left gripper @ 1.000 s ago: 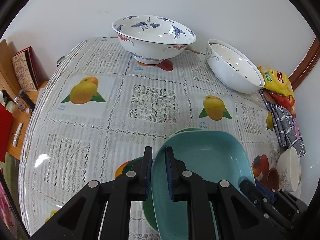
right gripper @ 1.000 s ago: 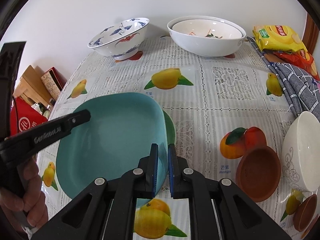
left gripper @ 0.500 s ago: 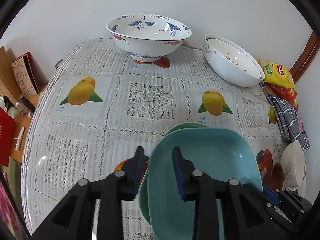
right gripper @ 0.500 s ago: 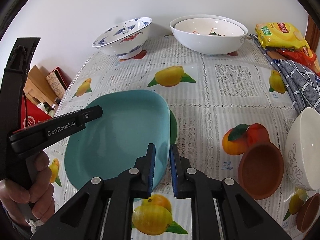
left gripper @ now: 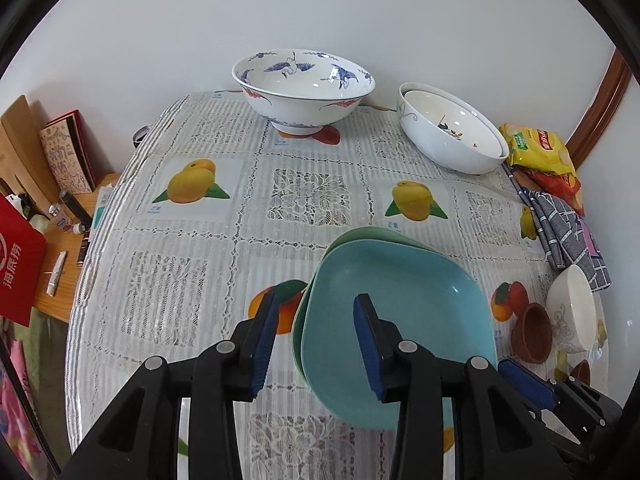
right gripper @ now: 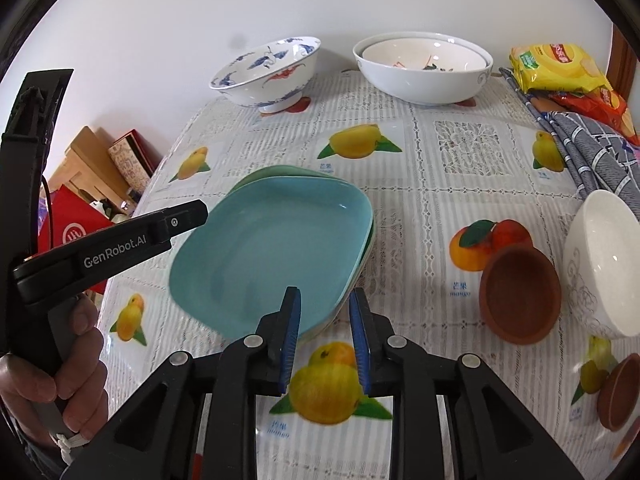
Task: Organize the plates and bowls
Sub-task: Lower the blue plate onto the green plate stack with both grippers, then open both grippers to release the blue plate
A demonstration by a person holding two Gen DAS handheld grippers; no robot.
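A light blue square plate (left gripper: 400, 300) (right gripper: 272, 248) lies on top of a green plate (left gripper: 372, 236) (right gripper: 276, 171) on the table. My left gripper (left gripper: 316, 336) is open, its jaws on either side of the blue plate's left rim, not touching it. My right gripper (right gripper: 325, 330) is open just behind the plates' near right rim. A blue-and-white crane bowl (left gripper: 303, 84) (right gripper: 267, 73) and two nested white bowls (left gripper: 450, 134) (right gripper: 422, 66) stand at the back. A small white bowl (right gripper: 604, 260) and brown dishes (right gripper: 520, 294) sit at the right.
The table wears a lace cloth with fruit prints (left gripper: 304, 196). Snack bags (right gripper: 560, 68) and a checked cloth (right gripper: 592, 152) lie at the far right. A side shelf with books and a red box (left gripper: 20, 264) stands off the table's left edge.
Both grippers were shut on the blue plate's rims. They have opened and let it go, and it now rests on the green plate. Both have drawn back a little.
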